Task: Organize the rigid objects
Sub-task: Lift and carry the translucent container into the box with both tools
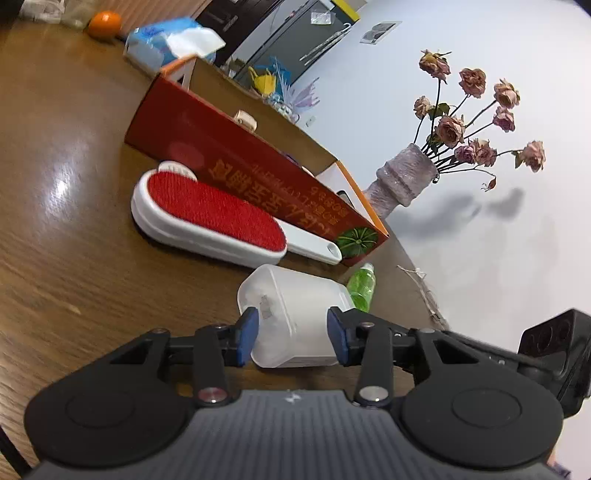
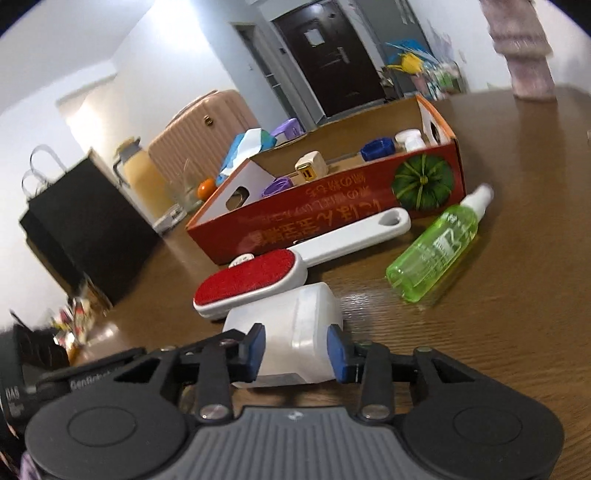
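Container: translucent white plastic container (image 1: 295,314) lying on its side on the brown wooden table (image 1: 66,258), nearest to both cameras, just in front of the lint brush.
Left gripper: left gripper (image 1: 293,334) has its blue pads on either side of the container; the left pad touches the container's wall, the right pad sits at its edge, so it pinches the container.
Right gripper: right gripper (image 2: 295,350) holds the same container (image 2: 291,332) from its other end, both blue pads pressed against its sides.
Lint brush: white lint brush with a red face (image 1: 210,218) lies flat between the container and the red box, its handle pointing right along the box wall in the right wrist view (image 2: 258,273).
Red box: open red cardboard box (image 1: 236,173) printed with a green pumpkin, standing beyond the brush; in the right wrist view (image 2: 332,206) it holds a beige cube, a blue cap, a purple piece and a white item.
Spray bottle: green spray bottle (image 2: 439,243) lies on its side to the right of the brush handle, near the box's pumpkin corner, apart from the container.
Far left: orange (image 1: 105,24) and tissue pack (image 1: 170,40) at the table's far edge.
Far right: vase of dried roses (image 1: 406,177) against the white wall.
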A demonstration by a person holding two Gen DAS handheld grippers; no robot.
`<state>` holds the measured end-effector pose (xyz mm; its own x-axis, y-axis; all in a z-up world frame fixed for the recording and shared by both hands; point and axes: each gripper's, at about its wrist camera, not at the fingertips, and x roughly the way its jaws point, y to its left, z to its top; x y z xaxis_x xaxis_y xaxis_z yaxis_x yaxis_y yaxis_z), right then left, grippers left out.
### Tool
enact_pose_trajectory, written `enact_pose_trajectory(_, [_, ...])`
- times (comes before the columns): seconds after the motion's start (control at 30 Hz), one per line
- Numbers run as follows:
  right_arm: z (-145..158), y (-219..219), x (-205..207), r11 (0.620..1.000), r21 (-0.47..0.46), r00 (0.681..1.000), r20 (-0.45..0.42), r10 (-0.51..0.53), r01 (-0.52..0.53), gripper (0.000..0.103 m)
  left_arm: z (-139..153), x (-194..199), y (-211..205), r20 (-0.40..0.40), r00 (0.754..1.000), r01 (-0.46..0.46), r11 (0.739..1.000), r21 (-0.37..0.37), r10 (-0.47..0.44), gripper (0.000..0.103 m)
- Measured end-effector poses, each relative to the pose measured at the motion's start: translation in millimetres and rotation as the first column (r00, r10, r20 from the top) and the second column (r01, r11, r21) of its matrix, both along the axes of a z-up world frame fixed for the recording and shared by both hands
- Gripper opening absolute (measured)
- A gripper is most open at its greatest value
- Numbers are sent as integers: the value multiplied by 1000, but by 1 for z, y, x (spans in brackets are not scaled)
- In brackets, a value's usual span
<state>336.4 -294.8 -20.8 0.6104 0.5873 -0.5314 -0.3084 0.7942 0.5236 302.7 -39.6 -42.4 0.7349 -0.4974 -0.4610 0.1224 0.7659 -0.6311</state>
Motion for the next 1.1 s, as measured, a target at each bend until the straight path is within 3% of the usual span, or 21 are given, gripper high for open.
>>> enact_pose_trajectory(0.07, [3,5,-2,1000,-24,1000,2,-4,4,36,8,-7,-3,32,999,-3,999,52,1,28])
enact_pose_trajectory(0.13, [9,9,-8,999,-53,1000,6,4,-3,32,13,-14,-3,48,999,-18,997,79,15,28])
enact_pose_trajectory(0.7, [74,12,-112,999,-51,984,177,1,8,29,69,-106,6,200,980,-26,999,47,17,28])
enact_pose_trajectory(0.9, [85,12,-127,999,-46,976,216,1,9,29,79,-118,8,231,973,-25,999,32,16,28])
enact_pose_trajectory(1.1, [97,12,-117,999,-49,967,254,-3,16,29,92,-102,8,252,968,-24,999,25,16,28])
